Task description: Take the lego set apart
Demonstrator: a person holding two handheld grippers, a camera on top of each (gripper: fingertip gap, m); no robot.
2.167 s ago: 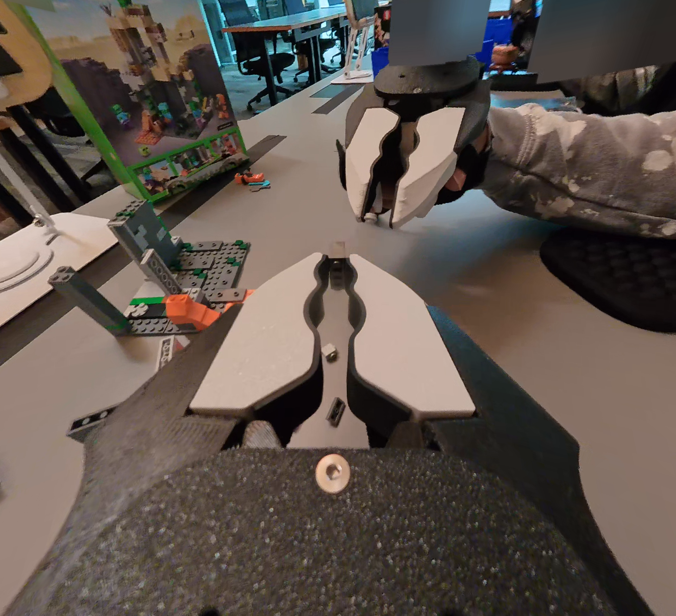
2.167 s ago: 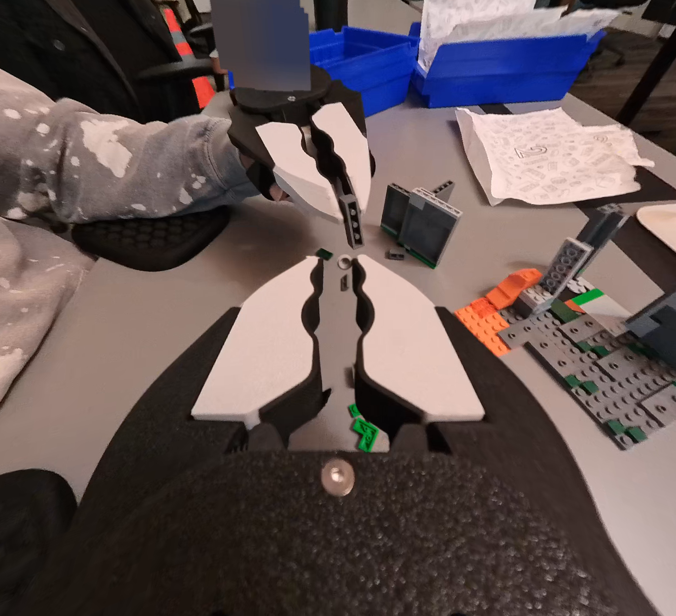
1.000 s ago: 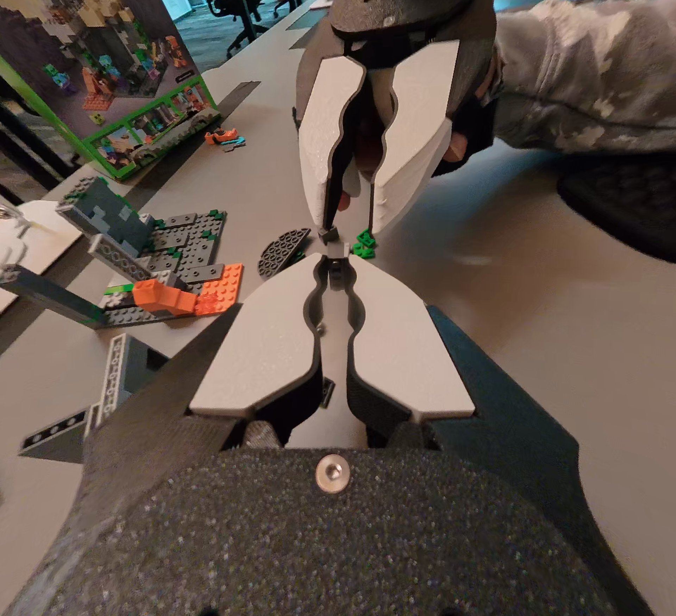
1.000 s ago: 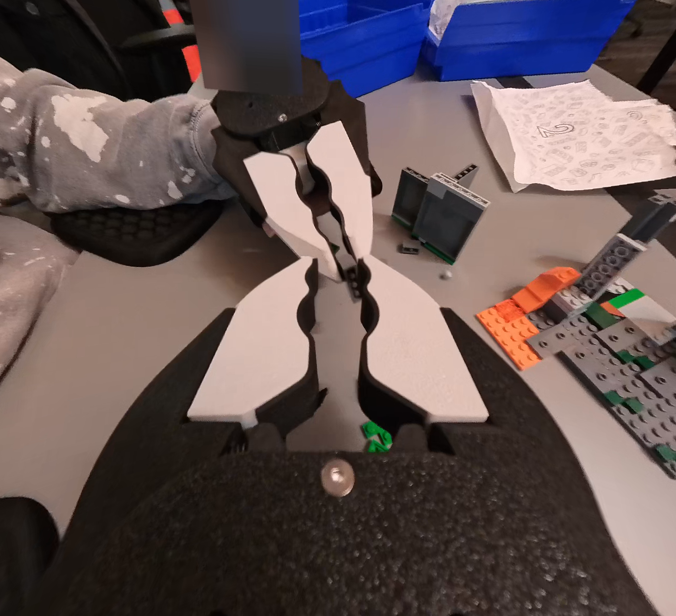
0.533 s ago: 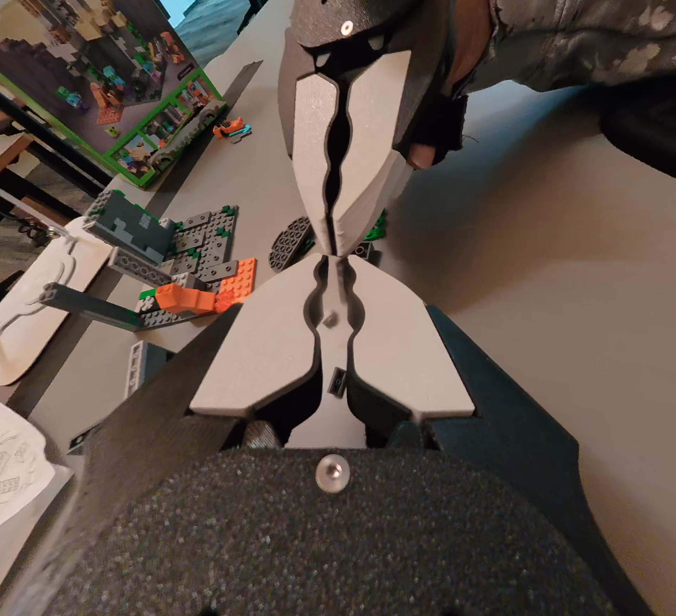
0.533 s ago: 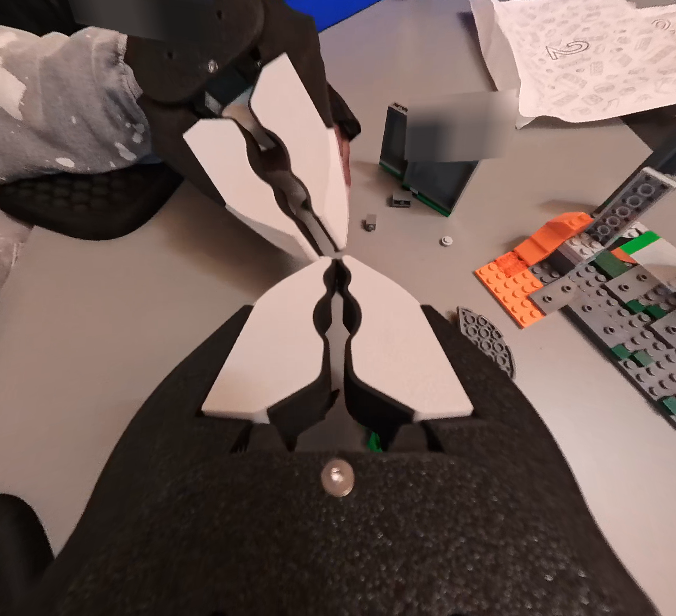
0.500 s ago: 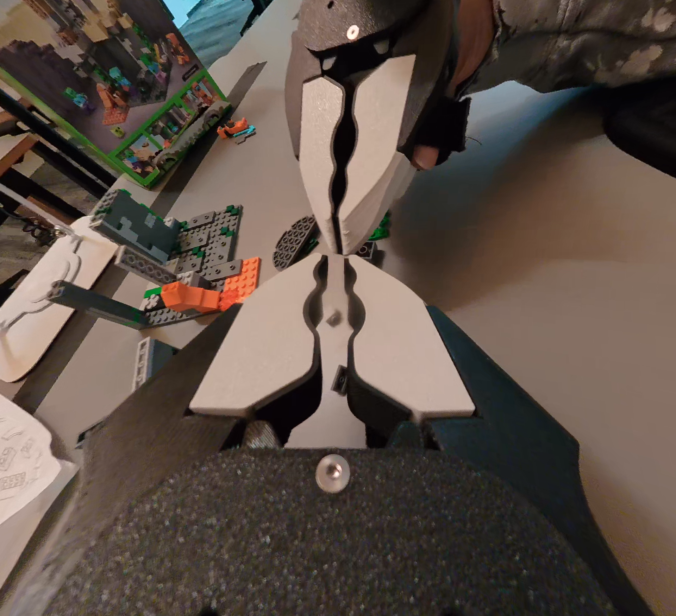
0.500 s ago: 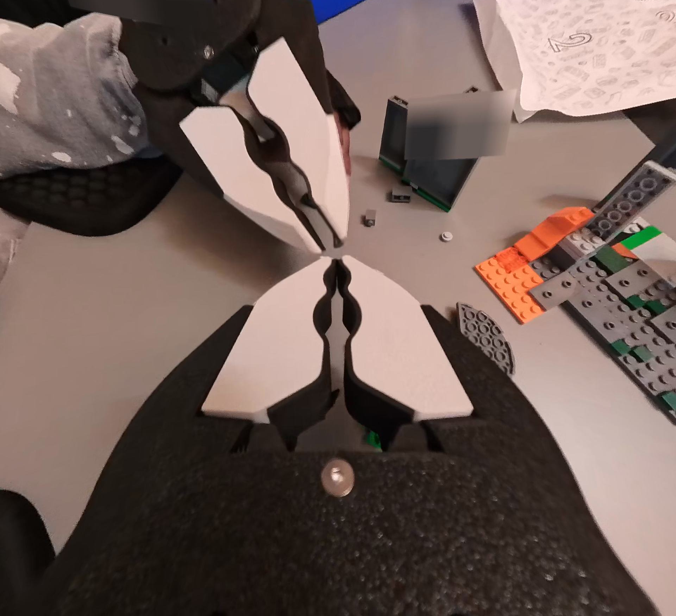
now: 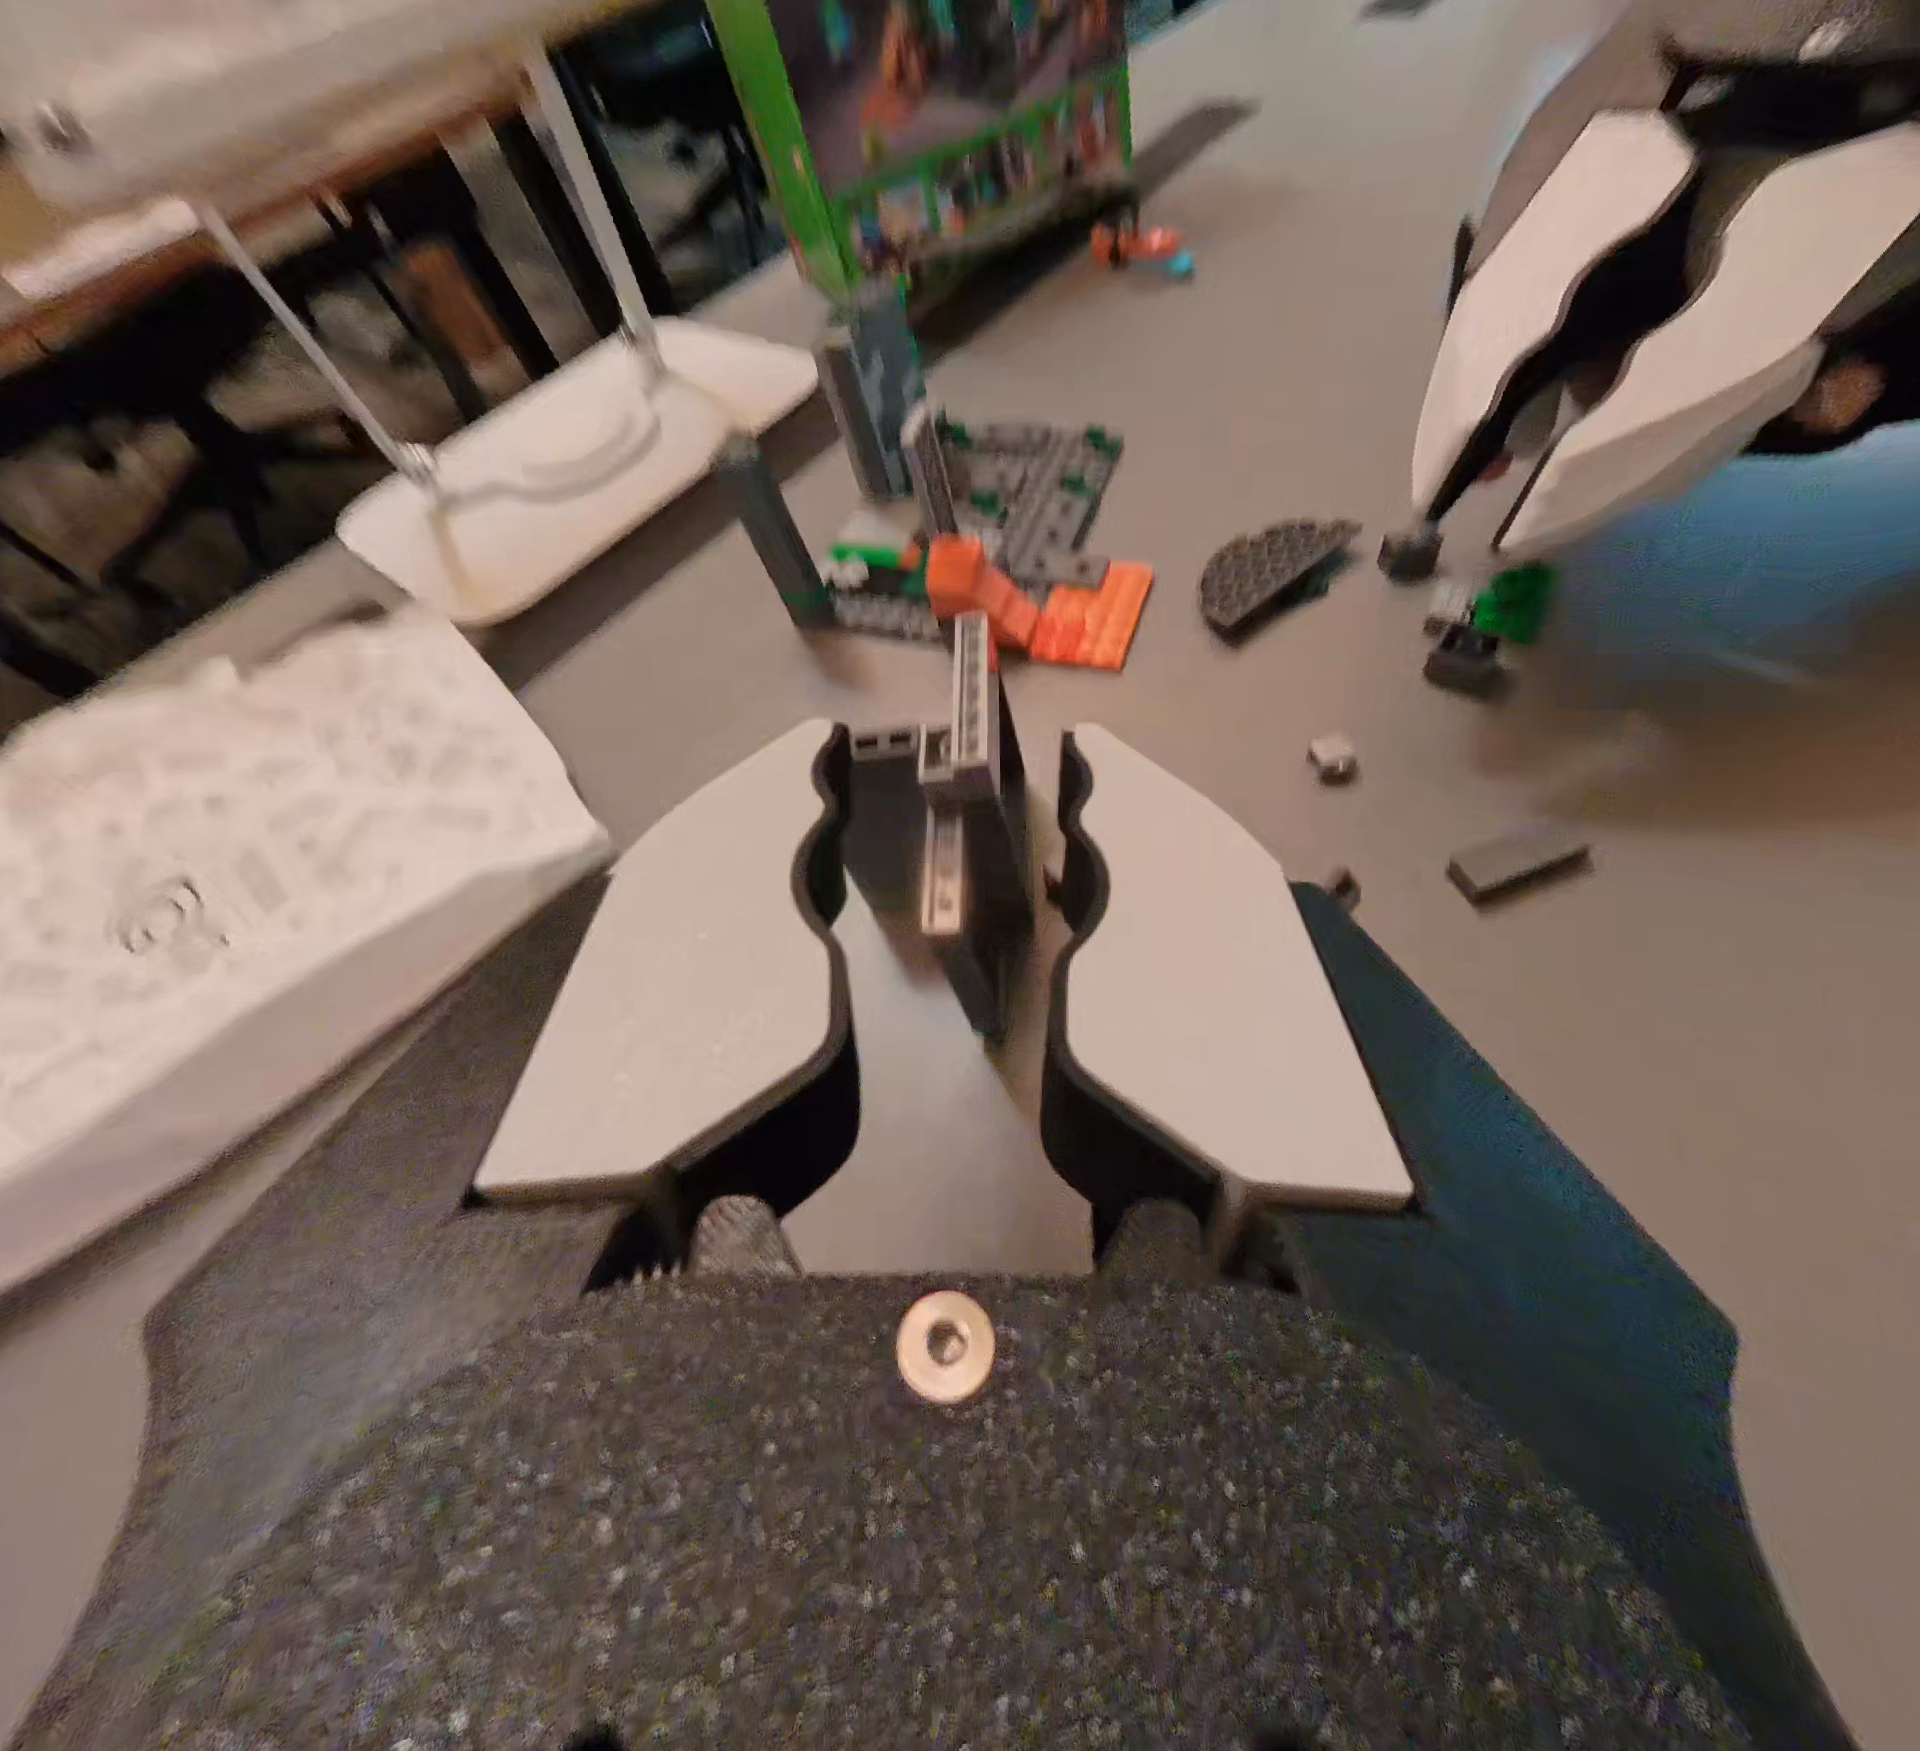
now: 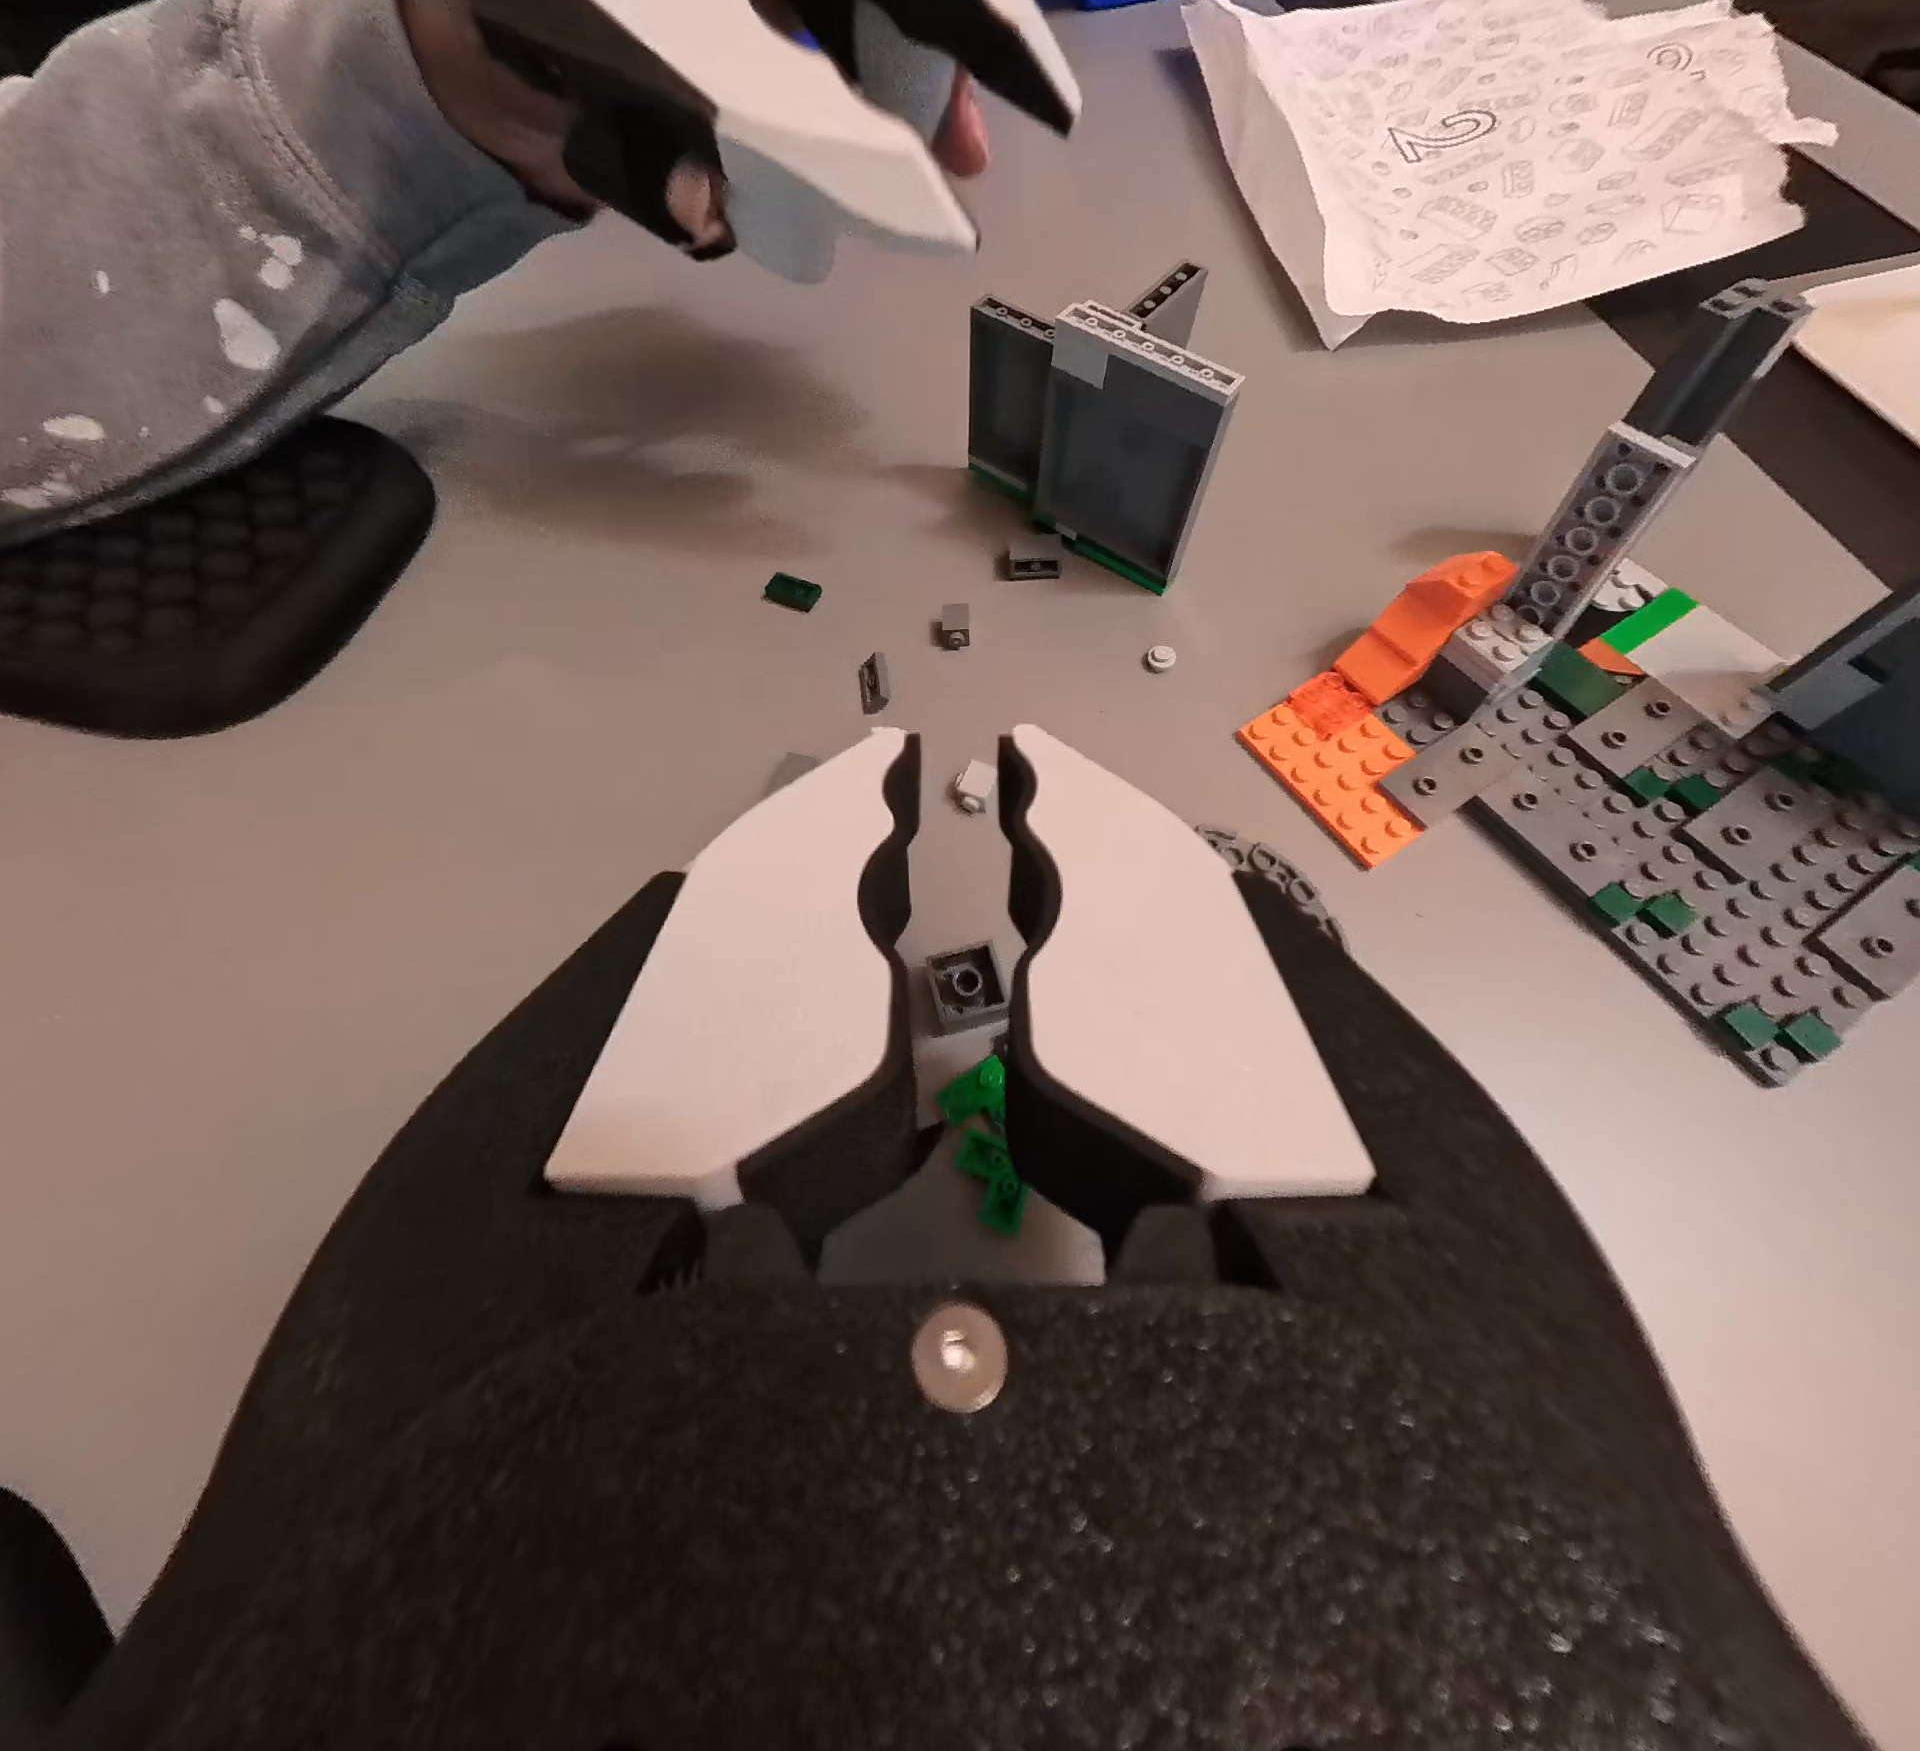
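While both claws, left gripper (image 9: pixel 943 745) and right gripper (image 10: pixel 958 740), gape empty, the stiff, light wall panel (image 10: pixel 1107 439) at frame centre likely wants an edge grip.

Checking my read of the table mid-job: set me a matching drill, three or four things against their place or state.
Things:
1. left gripper
2. right gripper
3. orange plate
4. dark wall section

States:
A. flat, joined to the grey baseplate
B. standing upright, apart from the baseplate
C. open, empty, over loose small pieces
D. open around the wall section

Pairs: 1-D, 2-C, 3-A, 4-B
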